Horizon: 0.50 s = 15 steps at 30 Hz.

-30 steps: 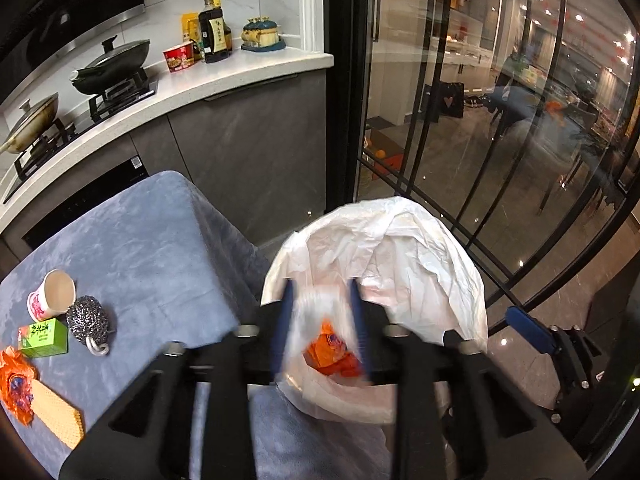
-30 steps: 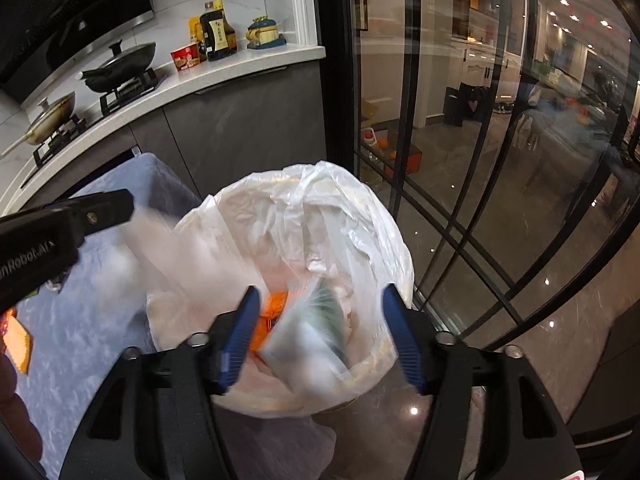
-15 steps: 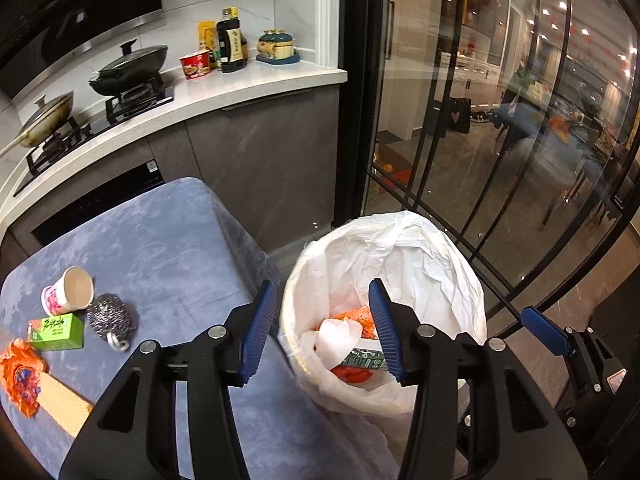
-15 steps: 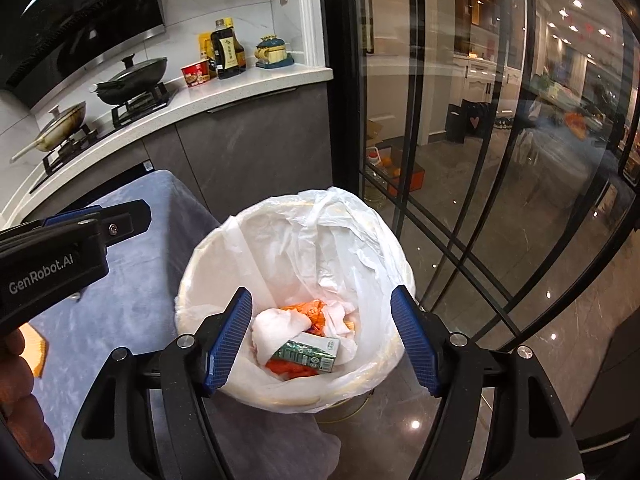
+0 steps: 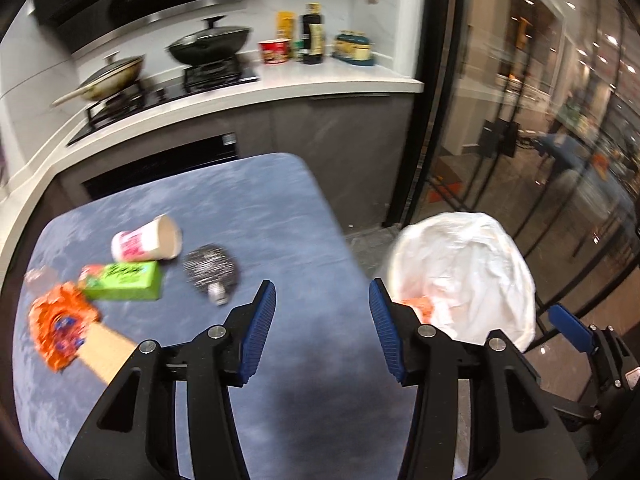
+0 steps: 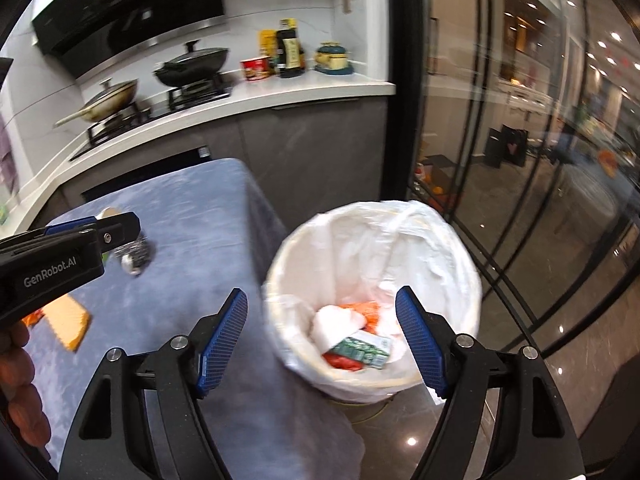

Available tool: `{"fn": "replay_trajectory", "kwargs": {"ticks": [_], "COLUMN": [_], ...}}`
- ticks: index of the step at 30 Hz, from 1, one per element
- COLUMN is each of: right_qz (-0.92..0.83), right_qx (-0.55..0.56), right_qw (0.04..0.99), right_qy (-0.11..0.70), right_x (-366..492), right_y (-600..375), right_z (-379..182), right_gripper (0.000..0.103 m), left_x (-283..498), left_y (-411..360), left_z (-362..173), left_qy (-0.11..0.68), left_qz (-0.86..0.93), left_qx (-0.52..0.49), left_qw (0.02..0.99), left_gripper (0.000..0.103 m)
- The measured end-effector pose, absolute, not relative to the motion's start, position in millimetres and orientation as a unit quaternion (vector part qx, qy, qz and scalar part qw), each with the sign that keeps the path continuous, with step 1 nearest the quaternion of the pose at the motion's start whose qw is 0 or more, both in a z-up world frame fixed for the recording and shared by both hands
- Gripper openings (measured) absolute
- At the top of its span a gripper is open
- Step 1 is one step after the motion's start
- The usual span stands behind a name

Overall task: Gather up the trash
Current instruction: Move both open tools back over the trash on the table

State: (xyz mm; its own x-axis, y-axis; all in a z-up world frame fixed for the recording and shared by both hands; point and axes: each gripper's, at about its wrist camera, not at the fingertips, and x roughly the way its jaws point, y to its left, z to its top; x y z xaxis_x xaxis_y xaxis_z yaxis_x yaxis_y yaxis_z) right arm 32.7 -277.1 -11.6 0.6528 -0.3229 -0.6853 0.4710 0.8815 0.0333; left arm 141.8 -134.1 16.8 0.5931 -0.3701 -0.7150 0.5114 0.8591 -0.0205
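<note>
My left gripper (image 5: 322,300) hangs open over the blue-clothed table (image 5: 312,400) with nothing between its fingers. Ahead of it on the left lie a tipped paper cup (image 5: 144,240), a green carton (image 5: 124,282), a steel scourer (image 5: 210,270), an orange wrapper (image 5: 60,324) and a tan wafer-like piece (image 5: 106,350). The white-lined bin (image 6: 400,240) stands off the table's right edge. Inside are a white wad, an orange wrapper and a green carton (image 6: 360,350). My right gripper (image 6: 322,300) is over the bin's near-left rim, its jaws opening and empty.
A kitchen counter (image 5: 280,92) with pans, a stove, bottles and a red cup runs along the back. Black-framed glass doors (image 6: 520,160) stand right of the bin, over a glossy dark floor. A hand (image 6: 16,380) shows at the left edge.
A green carton dropped from between the right jaws into the bin. Both grippers pulled back and swung left; the left one went from over the bin to over the table and widened.
</note>
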Motion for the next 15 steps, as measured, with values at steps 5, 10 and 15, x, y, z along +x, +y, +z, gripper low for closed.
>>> {"fn": "replay_trajectory", "kwargs": {"ticks": [5,10,15], "right_qz": [-0.190,-0.165,-0.142], "right_qx": [0.088,0.074,0.064], "right_qw": [0.910,0.914,0.917], "right_qy": [0.358,0.362,0.367], "right_x": [45,59,70], "right_y": [-243,-212,-186], "right_z": [-8,-6,-7], "right_gripper": [0.073,0.073,0.073], "left_x": [151,153,160], "left_y": [-89,-52,-19], "left_z": [19,18,16], "left_qy": [0.378,0.377,0.385], "left_qz": [-0.211,-0.182,-0.155], "left_qx": [0.078,0.074,0.066], "left_qw": [0.898,0.905,0.908], "left_gripper": [0.048,0.052,0.057]}}
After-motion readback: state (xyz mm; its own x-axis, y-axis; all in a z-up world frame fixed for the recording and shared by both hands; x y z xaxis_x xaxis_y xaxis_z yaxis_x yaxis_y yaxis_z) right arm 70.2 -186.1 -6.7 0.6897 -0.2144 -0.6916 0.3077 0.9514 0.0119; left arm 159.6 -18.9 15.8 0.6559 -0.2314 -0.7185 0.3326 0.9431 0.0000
